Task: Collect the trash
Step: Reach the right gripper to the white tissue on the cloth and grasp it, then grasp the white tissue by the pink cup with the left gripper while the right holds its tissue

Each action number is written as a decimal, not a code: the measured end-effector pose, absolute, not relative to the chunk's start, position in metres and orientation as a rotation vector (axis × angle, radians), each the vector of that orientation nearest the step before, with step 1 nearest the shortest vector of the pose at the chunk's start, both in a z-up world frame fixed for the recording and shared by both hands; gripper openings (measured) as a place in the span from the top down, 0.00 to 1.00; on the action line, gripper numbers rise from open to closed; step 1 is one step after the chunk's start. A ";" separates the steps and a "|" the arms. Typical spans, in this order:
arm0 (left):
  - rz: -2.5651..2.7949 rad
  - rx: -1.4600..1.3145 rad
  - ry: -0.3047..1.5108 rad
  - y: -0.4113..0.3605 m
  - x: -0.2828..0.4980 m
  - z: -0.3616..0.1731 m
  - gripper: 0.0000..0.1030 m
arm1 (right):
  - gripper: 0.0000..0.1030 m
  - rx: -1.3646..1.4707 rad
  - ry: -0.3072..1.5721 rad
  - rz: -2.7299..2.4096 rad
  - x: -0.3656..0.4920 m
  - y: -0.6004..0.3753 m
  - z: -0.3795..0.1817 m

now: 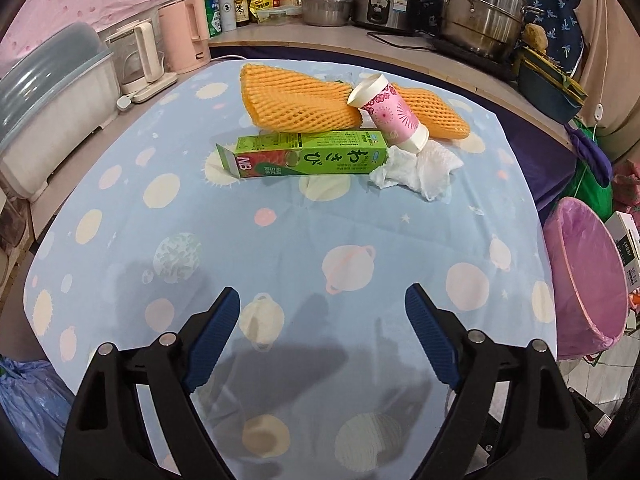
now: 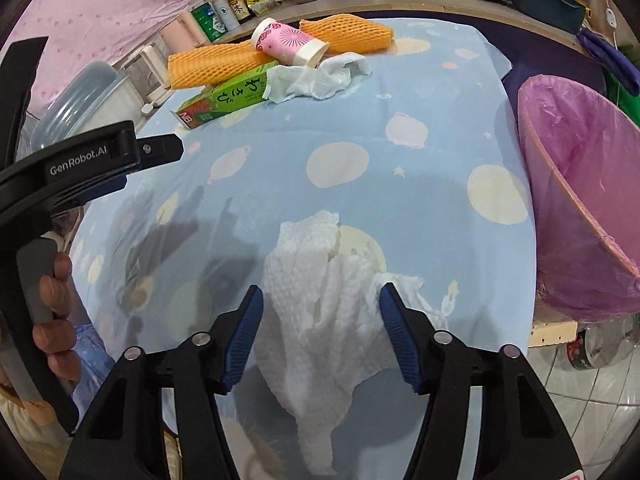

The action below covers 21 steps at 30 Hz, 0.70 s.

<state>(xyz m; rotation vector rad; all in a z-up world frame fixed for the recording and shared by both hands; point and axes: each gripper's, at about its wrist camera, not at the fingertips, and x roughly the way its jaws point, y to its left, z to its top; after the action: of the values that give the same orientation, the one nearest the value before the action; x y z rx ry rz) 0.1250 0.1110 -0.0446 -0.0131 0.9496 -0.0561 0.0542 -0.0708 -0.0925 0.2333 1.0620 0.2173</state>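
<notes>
The crumpled paper towel (image 2: 320, 312) lies on the counter (image 2: 420, 208) between the half-open jaws of the right tool (image 2: 320, 308), apparently ungripped; light, soft and floppy, it is best pinched at its bunched middle. The left tool (image 1: 322, 312) gapes wide, empty.

Pale-blue tablecloth (image 1: 304, 232) patterned with cream planets — at its 12 o'clock, orange mesh foam sleeves (image 1: 296, 100), pink floral paper cup (image 1: 390, 114), green carton (image 1: 304, 154), white tissue (image 1: 420, 170); pink-lined bin (image 1: 588, 276) at 3 o'clock.
</notes>
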 end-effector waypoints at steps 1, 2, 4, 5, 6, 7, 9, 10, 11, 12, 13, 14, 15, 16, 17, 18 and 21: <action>-0.055 -0.014 0.951 0.111 0.126 -0.045 0.22 | 0.55 0.231 1.071 0.215 0.055 -0.070 -0.094; -0.056 -0.015 0.954 0.111 0.127 -0.046 0.22 | 0.60 0.232 1.074 0.212 0.057 -0.071 -0.096; -0.058 -0.018 0.959 0.112 0.130 -0.049 0.22 | 0.70 0.231 1.076 0.210 0.059 -0.072 -0.096; -0.058 -0.019 0.962 0.111 0.132 -0.050 0.22 | 0.79 0.228 1.078 0.216 0.060 -0.072 -0.096; -0.060 -0.021 0.964 0.111 0.134 -0.051 0.22 | 0.82 0.227 1.079 0.221 0.061 -0.072 -0.096; -0.063 -0.022 0.966 0.110 0.136 -0.052 0.22 | 0.86 0.226 1.076 0.222 0.062 -0.072 -0.094; -0.072 -0.024 0.971 0.107 0.142 -0.055 0.22 | 0.88 0.211 1.051 0.213 0.066 -0.073 -0.088; -0.077 -0.025 0.972 0.105 0.146 -0.056 0.22 | 0.88 0.210 1.034 0.207 0.067 -0.075 -0.084; -0.083 -0.028 0.972 0.103 0.151 -0.057 0.22 | 0.88 0.218 1.020 0.204 0.070 -0.078 -0.080; -0.088 -0.031 0.970 0.100 0.156 -0.058 0.22 | 0.88 0.231 1.004 0.201 0.075 -0.082 -0.075; -0.098 -0.037 0.964 0.097 0.161 -0.058 0.22 | 0.88 0.238 0.994 0.198 0.078 -0.085 -0.072; -0.106 -0.044 0.958 0.094 0.166 -0.058 0.22 | 0.88 0.246 0.981 0.193 0.084 -0.088 -0.068; -0.114 -0.050 0.951 0.091 0.172 -0.058 0.22 | 0.88 0.253 0.969 0.188 0.089 -0.092 -0.064; -0.120 -0.053 0.944 0.088 0.178 -0.058 0.22 | 0.88 0.261 0.962 0.183 0.093 -0.095 -0.062; -0.128 -0.057 0.936 0.083 0.186 -0.058 0.22 | 0.88 0.274 0.956 0.179 0.098 -0.099 -0.061; -0.135 -0.058 0.933 0.080 0.192 -0.059 0.22 | 0.88 0.291 0.954 0.177 0.103 -0.103 -0.060; -0.149 -0.063 0.930 0.071 0.215 -0.065 0.22 | 0.88 0.315 0.949 0.159 0.118 -0.110 -0.060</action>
<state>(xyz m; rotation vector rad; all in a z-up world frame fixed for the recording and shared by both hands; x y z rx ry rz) 0.2146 0.0713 -0.0652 -0.0630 0.9303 -0.1494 0.1184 -0.1095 -0.0597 0.3150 0.9486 0.1588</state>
